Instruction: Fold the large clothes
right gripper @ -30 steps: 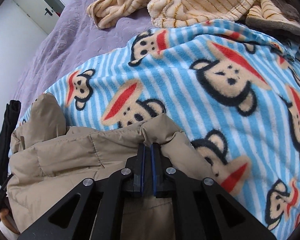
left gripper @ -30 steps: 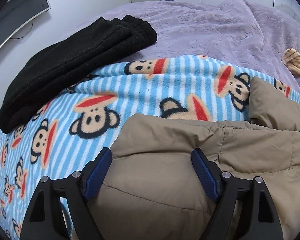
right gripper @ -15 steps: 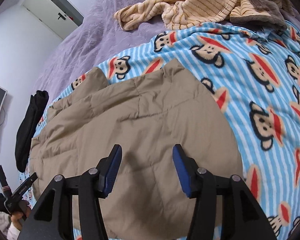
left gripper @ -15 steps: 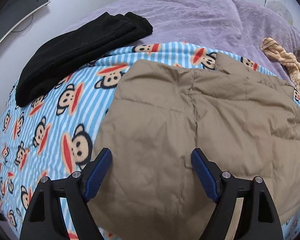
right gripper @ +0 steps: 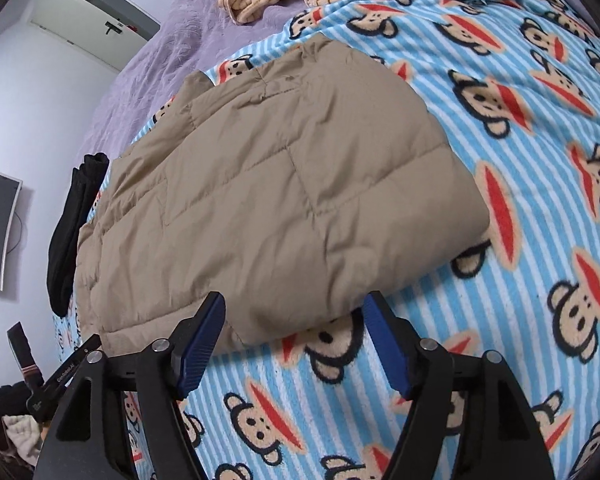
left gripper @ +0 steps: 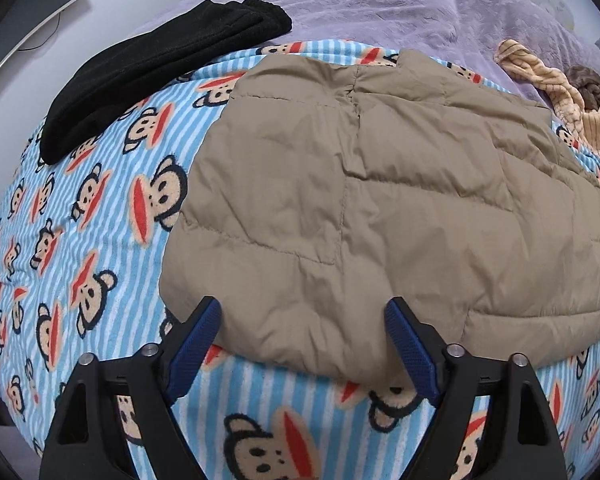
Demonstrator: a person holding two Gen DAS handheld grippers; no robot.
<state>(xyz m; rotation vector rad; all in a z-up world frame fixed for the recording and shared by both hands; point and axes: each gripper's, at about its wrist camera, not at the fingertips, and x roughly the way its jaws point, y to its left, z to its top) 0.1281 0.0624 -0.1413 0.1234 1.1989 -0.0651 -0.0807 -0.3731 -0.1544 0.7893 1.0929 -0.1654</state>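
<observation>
A tan quilted jacket (left gripper: 380, 200) lies folded into a thick rectangle on the monkey-print blanket (left gripper: 100, 220) that covers the bed, as I hold both tools back from its near edge. My left tongs (left gripper: 304, 344) are spread wide and grip nothing, the near hem of the jacket showing between them. My right tongs (right gripper: 296, 340) are likewise spread and empty, just short of the jacket's near right corner. A second ago the right tongs were pressed together on a corner of the tan fabric, with the left pair open close over the jacket; half a second ago both pairs were open above it. Now both have pulled back and the whole bundle is in view, lying flat. I judge the fold on this garment to be laid down and the release made; whether one more fold is wanted I cannot tell from here. The next move calls either for pinching the near hem at both corners to halve the bundle again, or for turning to the striped yellow garment (left gripper: 548, 92) heaped at the far right on the purple bedspread (left gripper: 380, 4). A folded black garment (left gripper: 152, 64) rests at the blanket's left edge, well apart from the jacket.
</observation>
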